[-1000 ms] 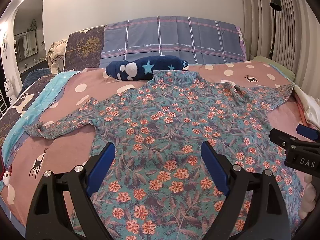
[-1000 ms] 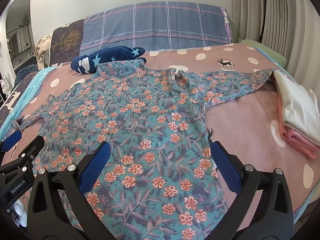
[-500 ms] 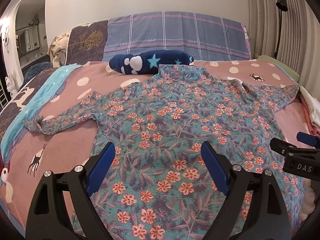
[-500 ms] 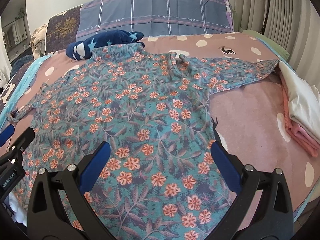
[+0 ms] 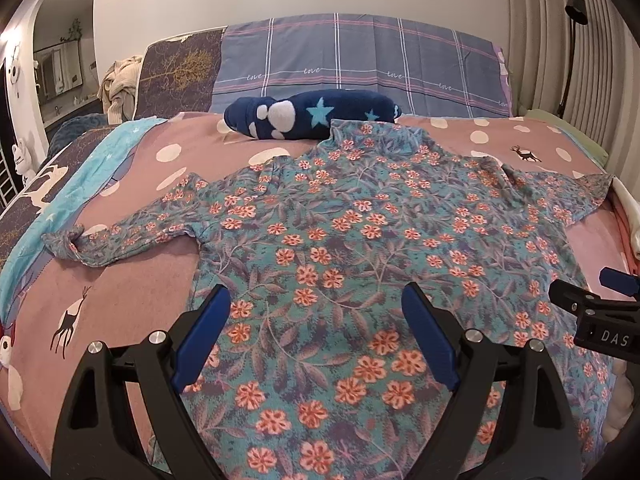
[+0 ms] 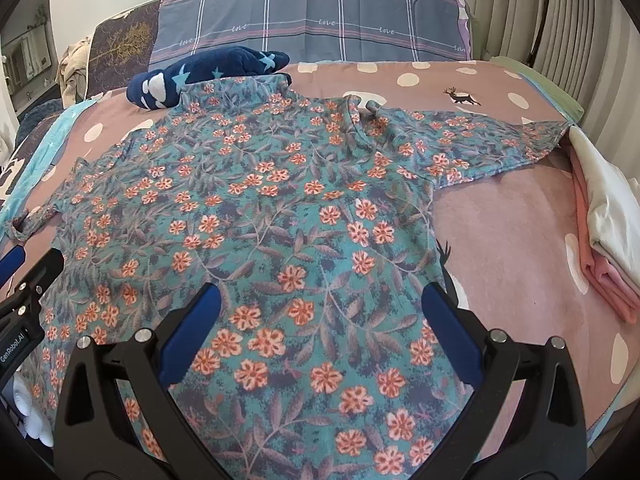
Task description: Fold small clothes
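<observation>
A teal long-sleeved top with orange flowers (image 5: 360,232) lies spread flat on the bed, collar away from me, both sleeves stretched out sideways. It also fills the right wrist view (image 6: 280,216). My left gripper (image 5: 316,320) is open and empty, hovering over the lower left part of the top. My right gripper (image 6: 320,312) is open and empty over the lower right part. The right gripper's side shows at the right edge of the left wrist view (image 5: 592,312); the left gripper's side shows at the left edge of the right wrist view (image 6: 24,296).
The bed has a pink spotted cover (image 6: 520,240). A navy star-patterned soft item (image 5: 312,114) lies past the collar. Folded white and pink clothes (image 6: 600,224) are stacked at the right edge. A light blue blanket (image 5: 60,200) lies along the left. Plaid pillows (image 5: 360,64) stand behind.
Both grippers have dropped lower and moved forward over the top, so it looks larger in both views. Both jaws stay open. The top has not moved.
</observation>
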`<state>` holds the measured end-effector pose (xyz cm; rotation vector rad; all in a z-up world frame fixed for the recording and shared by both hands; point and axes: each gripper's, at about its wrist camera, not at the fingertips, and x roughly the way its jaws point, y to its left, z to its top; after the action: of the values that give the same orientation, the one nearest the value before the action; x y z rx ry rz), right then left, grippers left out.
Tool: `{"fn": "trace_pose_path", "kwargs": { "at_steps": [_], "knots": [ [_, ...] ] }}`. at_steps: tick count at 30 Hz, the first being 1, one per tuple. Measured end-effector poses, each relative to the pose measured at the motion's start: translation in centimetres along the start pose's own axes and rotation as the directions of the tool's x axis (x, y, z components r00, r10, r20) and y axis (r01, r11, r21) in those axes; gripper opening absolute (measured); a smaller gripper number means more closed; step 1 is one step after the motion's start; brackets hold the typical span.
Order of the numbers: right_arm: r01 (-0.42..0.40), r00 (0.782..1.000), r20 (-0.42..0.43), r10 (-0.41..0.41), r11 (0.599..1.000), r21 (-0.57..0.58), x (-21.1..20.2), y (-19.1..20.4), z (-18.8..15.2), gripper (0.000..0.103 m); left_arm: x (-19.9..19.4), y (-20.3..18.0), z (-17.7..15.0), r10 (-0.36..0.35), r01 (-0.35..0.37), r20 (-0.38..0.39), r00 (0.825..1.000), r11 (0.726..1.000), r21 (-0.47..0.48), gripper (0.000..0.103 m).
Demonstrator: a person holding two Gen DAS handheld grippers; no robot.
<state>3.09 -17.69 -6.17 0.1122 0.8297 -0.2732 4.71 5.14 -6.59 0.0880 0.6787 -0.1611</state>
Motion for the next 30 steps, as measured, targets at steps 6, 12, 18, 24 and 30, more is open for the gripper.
{"fn": "trace_pose_path", "kwargs": {
  "at_steps": [6, 12, 18, 24, 30],
  "knots": [
    [0.005, 1.0, -0.005, -0.005, 1.0, -0.012, 0.5, 0.5, 0.8, 0.101, 0.7, 0.6, 0.5, -0.002, 0.001, -0.008, 1.0, 1.0, -0.013, 0.089],
    [0.013, 1.0, -0.005, -0.013, 1.0, -0.013, 0.9, 0.8, 1.7, 0.101, 1.3, 2.2, 1.3, -0.004, 0.004, -0.007, 1.0, 0.999, -0.049, 0.089],
    [0.003, 1.0, 0.01, -0.003, 1.0, -0.007, 1.1, 0.1, 2.2, 0.101, 2.0, 9.7, 2.2, 0.097, -0.098, -0.011, 0.995, 0.973, -0.208, 0.088],
    [-0.018, 1.0, 0.012, 0.018, 1.0, 0.02, 1.6, -1.2, 2.5, 0.101, 3.4, 22.5, 1.5, 0.315, -0.343, -0.136, 0.939, 0.842, -0.416, 0.075],
    [0.01, 1.0, -0.023, -0.009, 0.999, 0.038, 2.9, -1.6, 2.6, 0.101, 7.7, 30.9, 3.1, 0.405, -0.491, -0.278, 0.871, 0.746, -0.45, 0.075]
  ]
}}
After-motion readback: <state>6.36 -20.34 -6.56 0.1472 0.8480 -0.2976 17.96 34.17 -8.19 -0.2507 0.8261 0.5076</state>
